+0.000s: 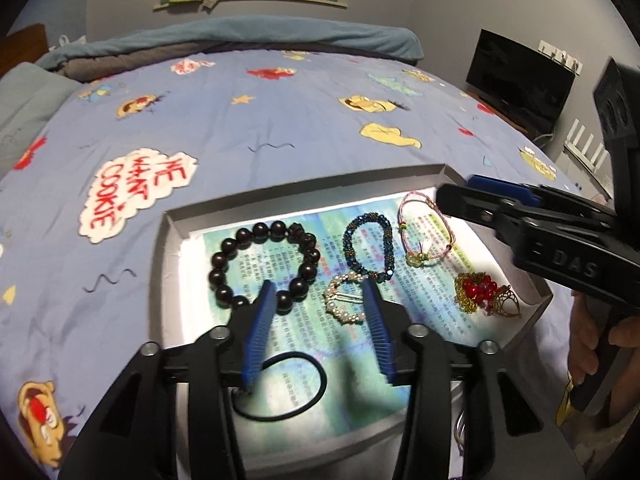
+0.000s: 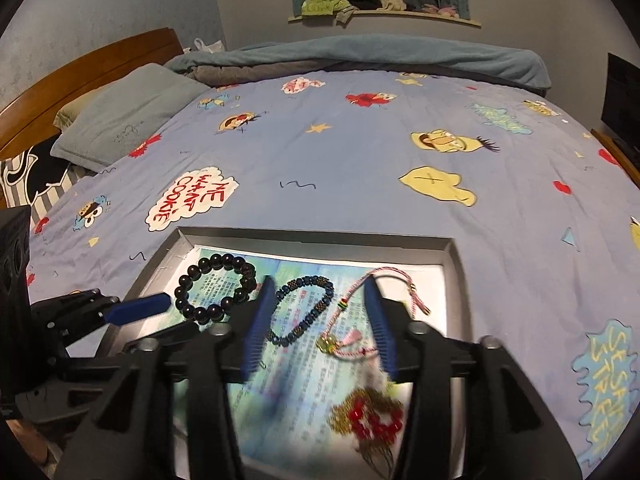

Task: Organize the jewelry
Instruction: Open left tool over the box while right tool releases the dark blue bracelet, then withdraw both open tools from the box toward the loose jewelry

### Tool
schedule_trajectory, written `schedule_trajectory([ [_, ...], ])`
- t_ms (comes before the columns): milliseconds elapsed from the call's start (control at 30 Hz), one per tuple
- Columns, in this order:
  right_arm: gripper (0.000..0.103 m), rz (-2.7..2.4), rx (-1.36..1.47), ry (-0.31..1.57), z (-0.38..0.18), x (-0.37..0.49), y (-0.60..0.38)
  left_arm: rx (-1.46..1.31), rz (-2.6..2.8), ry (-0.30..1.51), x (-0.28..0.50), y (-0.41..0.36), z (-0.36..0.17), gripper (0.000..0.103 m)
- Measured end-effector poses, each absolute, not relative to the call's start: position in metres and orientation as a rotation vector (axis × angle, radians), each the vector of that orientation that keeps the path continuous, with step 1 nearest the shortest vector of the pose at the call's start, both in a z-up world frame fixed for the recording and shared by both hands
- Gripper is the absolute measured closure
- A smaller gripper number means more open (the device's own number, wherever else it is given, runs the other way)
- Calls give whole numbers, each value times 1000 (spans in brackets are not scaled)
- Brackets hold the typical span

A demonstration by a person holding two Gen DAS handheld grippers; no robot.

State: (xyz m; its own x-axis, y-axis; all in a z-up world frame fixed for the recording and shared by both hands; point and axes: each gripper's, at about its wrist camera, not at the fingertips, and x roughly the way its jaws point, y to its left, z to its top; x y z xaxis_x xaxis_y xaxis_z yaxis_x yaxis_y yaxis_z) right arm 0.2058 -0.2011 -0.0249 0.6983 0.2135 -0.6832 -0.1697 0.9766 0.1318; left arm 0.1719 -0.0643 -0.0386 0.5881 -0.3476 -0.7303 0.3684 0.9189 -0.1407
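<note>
We note both the left tool (image 1: 318, 300) and right tool (image 2: 318, 302) open and empty above the tray (image 1: 176, 224) on the bed, where closely laid jewelry, like the pearl clip (image 1: 344, 298), risks snagging neighbours when gripped.

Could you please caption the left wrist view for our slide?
Open left hand-held gripper above a tray of bracelets on a bed.

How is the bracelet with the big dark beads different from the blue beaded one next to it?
The dark bead bracelet has big, round, nearly black beads; the blue beaded bracelet is woven from many tiny blue and gold beads. The dark one makes a wider, rounder ring; the blue one is a narrower oval. Both lie flat, side by side, on the printed paper in the tray.
</note>
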Motion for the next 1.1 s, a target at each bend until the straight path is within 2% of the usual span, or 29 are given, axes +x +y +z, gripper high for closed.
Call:
schedule_trajectory([
  [67,47,208,61,763,-21,198,-204,23,-403,832,167,-60,-33,48],
  [133,38,204,63,759,-17,189,-206,21,-384,817,162,-55,-26,44],
  [533,14,192,3,706,-2,135,-211,6,-326,730,128,-33,12,20],
  [633,10,196,-2,684,5,120,-212,-1,-332,716,118,-31,20,14],
  [733,6,195,-15,666,12,106,-211,18,-325,695,106,-31,28,12],
  [1100,6,176,-13,633,23,68,-222,6,-344,645,65,-20,43,8],
])
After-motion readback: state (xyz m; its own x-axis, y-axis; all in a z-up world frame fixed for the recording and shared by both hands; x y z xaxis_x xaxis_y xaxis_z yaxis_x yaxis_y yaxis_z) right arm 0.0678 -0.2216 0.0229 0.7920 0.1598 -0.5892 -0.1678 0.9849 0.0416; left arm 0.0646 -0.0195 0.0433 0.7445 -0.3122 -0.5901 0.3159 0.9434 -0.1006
